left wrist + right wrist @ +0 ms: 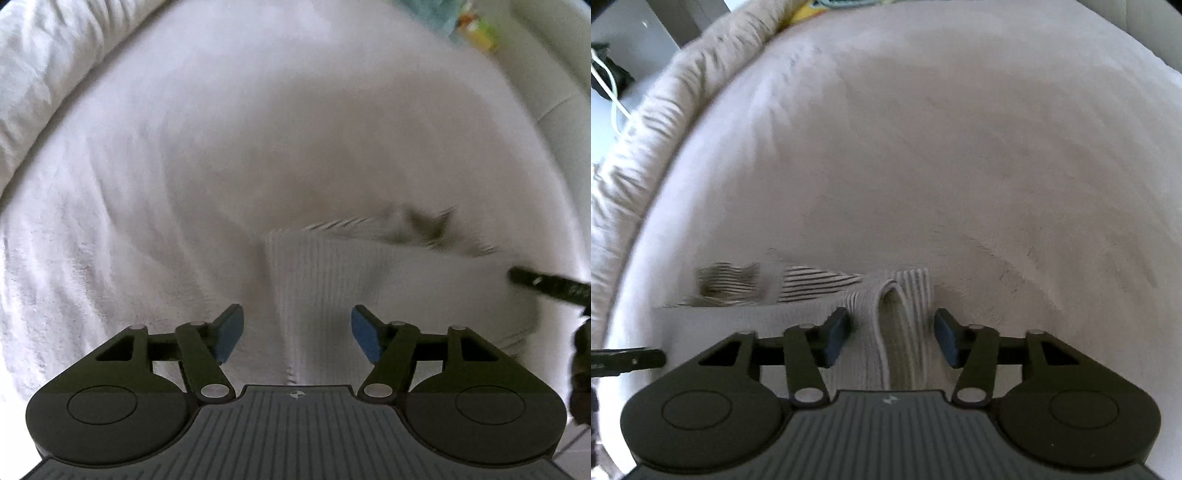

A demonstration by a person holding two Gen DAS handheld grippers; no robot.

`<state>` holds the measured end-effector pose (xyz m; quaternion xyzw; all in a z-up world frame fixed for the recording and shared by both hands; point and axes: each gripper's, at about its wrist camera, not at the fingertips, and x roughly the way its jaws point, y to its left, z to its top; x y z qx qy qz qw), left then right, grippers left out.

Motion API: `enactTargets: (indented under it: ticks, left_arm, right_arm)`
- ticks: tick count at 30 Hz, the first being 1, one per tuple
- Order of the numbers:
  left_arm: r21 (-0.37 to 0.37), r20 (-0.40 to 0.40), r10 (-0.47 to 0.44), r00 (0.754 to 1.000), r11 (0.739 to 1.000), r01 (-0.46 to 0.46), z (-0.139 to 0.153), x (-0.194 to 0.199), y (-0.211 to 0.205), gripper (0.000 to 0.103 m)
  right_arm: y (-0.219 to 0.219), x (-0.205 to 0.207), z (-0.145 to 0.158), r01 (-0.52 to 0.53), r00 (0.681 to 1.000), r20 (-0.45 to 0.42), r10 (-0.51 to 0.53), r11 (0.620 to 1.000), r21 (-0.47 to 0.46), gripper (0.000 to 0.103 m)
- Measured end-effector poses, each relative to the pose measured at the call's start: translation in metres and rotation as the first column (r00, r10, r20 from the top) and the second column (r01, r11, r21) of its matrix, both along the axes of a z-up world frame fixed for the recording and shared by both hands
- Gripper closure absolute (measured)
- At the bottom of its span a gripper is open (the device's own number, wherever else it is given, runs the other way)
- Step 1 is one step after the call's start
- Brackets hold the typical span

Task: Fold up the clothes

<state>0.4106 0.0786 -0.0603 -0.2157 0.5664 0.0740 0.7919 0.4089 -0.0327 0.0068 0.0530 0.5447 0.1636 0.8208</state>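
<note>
A white ribbed garment (332,280) with a thin-striped edge lies on a white fleecy bed cover (166,166). My left gripper (297,334) is open just above its near left part, the ribbed cloth between the blue pads, not pinched. In the right wrist view the same garment (886,317) shows a raised fold and a striped part (812,282) at the left. My right gripper (892,339) is open with the fold between its pads. The right gripper's finger (543,282) shows at the left view's right edge.
A rumpled white duvet roll (44,85) runs along the bed's left side, also in the right wrist view (639,140). Colourful cloth (476,29) lies at the far end. A white cable (609,92) and a dark item sit beyond the bed edge. The left gripper's finger (624,362) shows at lower left.
</note>
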Motion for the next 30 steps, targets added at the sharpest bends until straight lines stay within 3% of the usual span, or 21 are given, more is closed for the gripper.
enactTargets:
  ticks: [3, 10, 18, 24, 27, 30]
  left_arm:
    - [0.008, -0.015, -0.007, 1.000, 1.000, 0.007, -0.006, 0.006, -0.003, 0.026]
    - [-0.001, -0.020, -0.033, 0.999, 0.999, 0.033, -0.009, 0.010, 0.001, 0.020]
    - [-0.005, -0.007, -0.032, 0.999, 0.999, 0.032, -0.015, 0.016, -0.004, 0.013]
    - [-0.227, 0.070, -0.019, 0.997, 0.973, 0.034, -0.012, 0.022, 0.009, 0.013]
    - [-0.266, 0.060, 0.038, 0.997, 0.964, -0.021, -0.025, 0.032, 0.018, 0.013]
    - [-0.312, 0.068, 0.087, 0.994, 0.948, -0.062, -0.032, 0.039, 0.023, 0.008]
  right_arm:
    - [0.005, 0.010, -0.013, 0.016, 1.000, -0.004, -0.016, 1.000, -0.014, 0.034]
    - [0.003, 0.011, -0.017, -0.010, 1.000, 0.000, 0.010, 1.000, 0.008, 0.033]
    - [0.003, 0.012, -0.014, -0.057, 0.998, -0.009, 0.057, 0.998, 0.022, 0.050]
    - [0.004, 0.042, -0.013, -0.193, 0.971, -0.136, 0.196, 0.980, 0.041, 0.048]
    - [0.001, 0.055, -0.023, -0.180, 0.961, -0.199, 0.191, 0.981, 0.071, 0.045]
    - [0.005, 0.054, -0.024, -0.175, 0.962, -0.199, 0.188, 0.981, 0.083, 0.041]
